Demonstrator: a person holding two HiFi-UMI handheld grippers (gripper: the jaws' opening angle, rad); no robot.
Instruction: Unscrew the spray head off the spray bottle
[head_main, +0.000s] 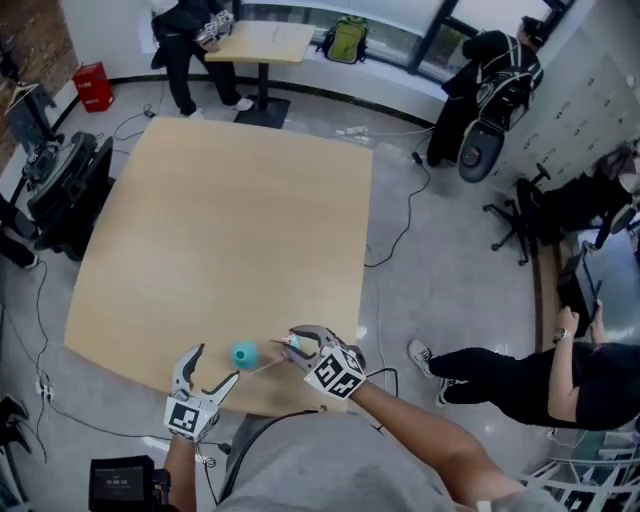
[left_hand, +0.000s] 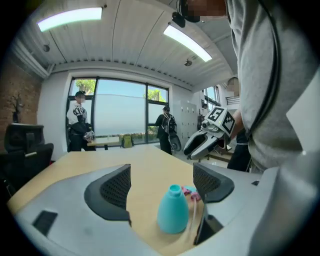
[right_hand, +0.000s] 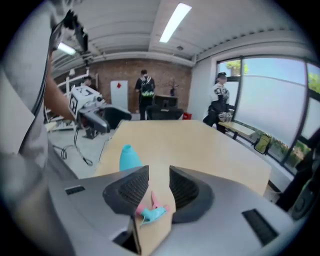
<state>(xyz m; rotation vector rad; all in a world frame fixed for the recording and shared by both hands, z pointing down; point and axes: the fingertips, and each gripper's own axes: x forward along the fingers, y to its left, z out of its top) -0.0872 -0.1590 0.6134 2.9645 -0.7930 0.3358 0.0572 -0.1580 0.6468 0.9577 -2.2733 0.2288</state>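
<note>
Spray bottle (head_main: 244, 353): teal, upright, neck bare. It stands on the tabletop (head_main: 230, 220) close to the edge nearest the person, at 6 o'clock of the tabletop in the head view.

Spray head (left_hand: 189, 192): pink and teal, lying on its side just beside the bottle at its 3 o'clock, with its pale dip tube (left_hand: 194, 220) trailing back past the bottle's base. Head and bottle are fully parted.

Left hand-held gripper (head_main: 216, 363): at the bottle's 7 o'clock, released, jaws wide. The bottle sits beyond its tips, untouched.

Right hand-held gripper (right_hand: 159, 186): at the bottle's 3 o'clock, raised above the spray head, jaws part-way apart and pressing on nothing.

Step in hand: the unscrewing looks done, both parts set down. The next move calls only for drawing both tools clear without knocking the light, empty-looking bottle off the nearby edge.
</note>
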